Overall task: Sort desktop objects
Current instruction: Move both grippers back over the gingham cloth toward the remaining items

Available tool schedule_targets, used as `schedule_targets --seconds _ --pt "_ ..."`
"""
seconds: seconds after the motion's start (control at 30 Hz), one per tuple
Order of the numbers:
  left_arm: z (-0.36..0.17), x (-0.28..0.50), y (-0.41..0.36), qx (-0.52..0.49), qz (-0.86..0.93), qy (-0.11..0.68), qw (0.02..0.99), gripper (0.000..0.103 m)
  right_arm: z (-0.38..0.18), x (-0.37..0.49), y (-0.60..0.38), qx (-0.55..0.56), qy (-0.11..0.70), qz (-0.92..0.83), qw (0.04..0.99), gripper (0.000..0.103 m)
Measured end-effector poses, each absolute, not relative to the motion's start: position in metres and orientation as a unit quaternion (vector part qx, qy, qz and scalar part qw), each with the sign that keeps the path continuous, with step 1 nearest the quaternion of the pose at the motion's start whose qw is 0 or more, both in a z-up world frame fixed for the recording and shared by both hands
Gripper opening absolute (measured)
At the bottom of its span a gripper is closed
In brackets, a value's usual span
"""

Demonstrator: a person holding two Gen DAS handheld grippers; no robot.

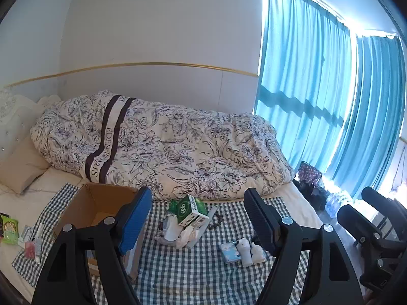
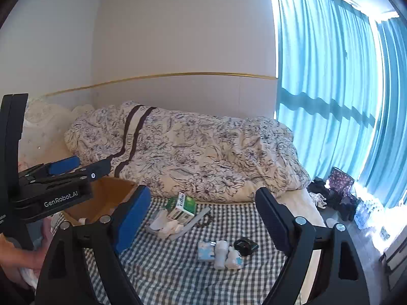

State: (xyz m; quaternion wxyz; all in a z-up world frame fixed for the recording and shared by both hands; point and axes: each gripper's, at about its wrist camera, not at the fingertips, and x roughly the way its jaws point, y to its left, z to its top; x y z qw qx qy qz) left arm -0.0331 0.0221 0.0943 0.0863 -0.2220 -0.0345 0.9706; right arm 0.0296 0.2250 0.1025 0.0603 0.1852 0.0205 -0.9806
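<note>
A brown cardboard box [image 1: 101, 203] sits open on a checked cloth [image 1: 190, 274] spread over a bed; the little of its inside that shows looks bare, apart from something pale at its near edge in the right view. Right of the box lies a heap of white wrappers with a green-and-white carton [image 1: 192, 209] on top, and dark beads [image 1: 216, 222] beside it. Nearer, a blue packet [image 1: 230, 251] and two white bottles [image 1: 250, 251] lie together, a black object [image 2: 245, 246] just beside them. The left claw [image 1: 198, 216] is spread wide, holding nothing. The right claw [image 2: 203, 218] is also wide and empty. A floral duvet [image 1: 165, 142] lies behind.
</note>
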Motion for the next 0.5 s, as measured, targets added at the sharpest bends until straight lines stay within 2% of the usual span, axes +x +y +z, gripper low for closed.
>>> schedule_targets --seconds 0.5 --pt "0.073 -0.057 0.047 -0.238 0.967 -0.032 0.087 0.094 0.078 0.005 0.266 0.213 0.005 -0.977 0.030 0.090"
